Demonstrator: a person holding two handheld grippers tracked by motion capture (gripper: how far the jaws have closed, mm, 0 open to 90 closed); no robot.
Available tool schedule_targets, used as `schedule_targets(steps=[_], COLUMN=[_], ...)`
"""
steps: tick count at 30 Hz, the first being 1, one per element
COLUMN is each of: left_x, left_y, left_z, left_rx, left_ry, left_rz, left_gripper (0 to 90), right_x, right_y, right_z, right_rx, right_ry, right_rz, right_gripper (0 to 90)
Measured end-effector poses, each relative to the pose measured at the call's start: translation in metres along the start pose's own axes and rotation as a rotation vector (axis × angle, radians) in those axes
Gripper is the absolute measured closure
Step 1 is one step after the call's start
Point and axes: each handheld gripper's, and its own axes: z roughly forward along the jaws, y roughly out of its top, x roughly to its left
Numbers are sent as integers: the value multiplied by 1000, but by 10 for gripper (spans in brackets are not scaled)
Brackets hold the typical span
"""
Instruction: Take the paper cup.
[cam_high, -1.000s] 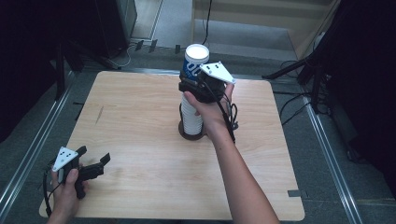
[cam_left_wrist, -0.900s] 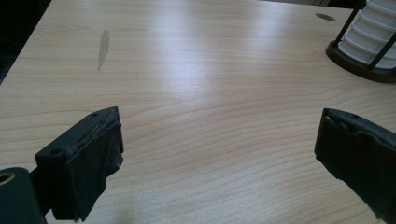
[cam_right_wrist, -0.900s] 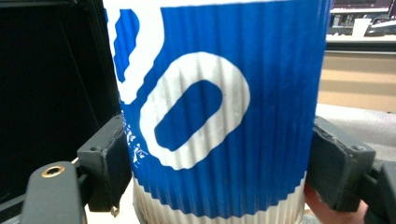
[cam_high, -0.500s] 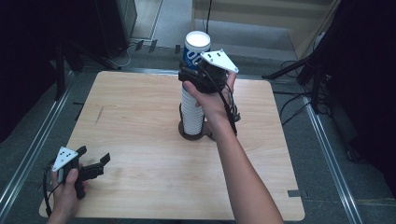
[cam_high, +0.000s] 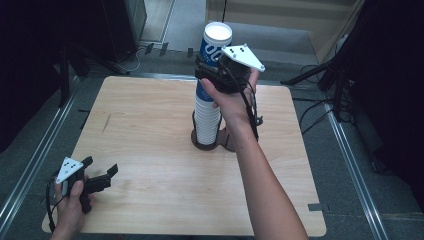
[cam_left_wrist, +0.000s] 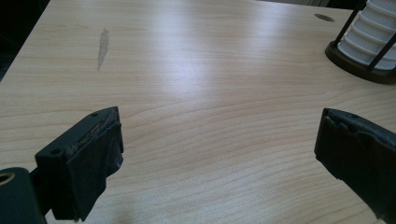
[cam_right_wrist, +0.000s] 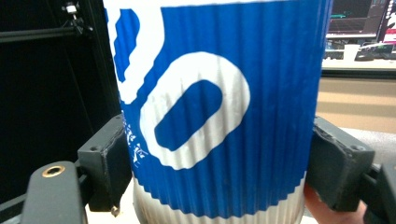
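A blue paper cup with white lettering (cam_high: 215, 42) (cam_right_wrist: 215, 116) is clamped between the jaws of my right gripper (cam_high: 210, 70) (cam_right_wrist: 219, 172), whose pads press both its ribbed sides. The cup's bottom hangs just above a tall stack of white cups (cam_high: 206, 117) (cam_left_wrist: 373, 37). That stack stands in a dark round holder (cam_high: 210, 143) at the middle of the wooden table (cam_high: 140, 130). My left gripper (cam_high: 102, 172) (cam_left_wrist: 219, 158) rests low at the table's near left corner, jaws wide open with bare wood between them.
A grey smudge (cam_left_wrist: 102, 44) marks the wood left of centre. Metal rails (cam_high: 42, 145) run along both sides of the table. Cables and dark stands (cam_high: 325, 85) lie on the floor to the far right.
My right gripper has risen with the blue cup, drawing it upward off the white stack. The left gripper has stayed put.
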Motion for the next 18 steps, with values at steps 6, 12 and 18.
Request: schedule_targets(steps=[6,12,18], left_x=[0,0,-1], left_y=[0,0,0], left_z=[0,0,0], left_rx=[-3,-3,-3], left_ry=[1,3,4], left_rz=[-2,0,0], left_gripper=[20,20,20], right_x=[-9,-20,-31], right_y=[4,6,0], right_z=[-8,-16,-23], right_rx=[-9,-18,-17], right_ry=[-17,-32,-48], right_rz=[2,4,14], right_gripper=[187,187,187])
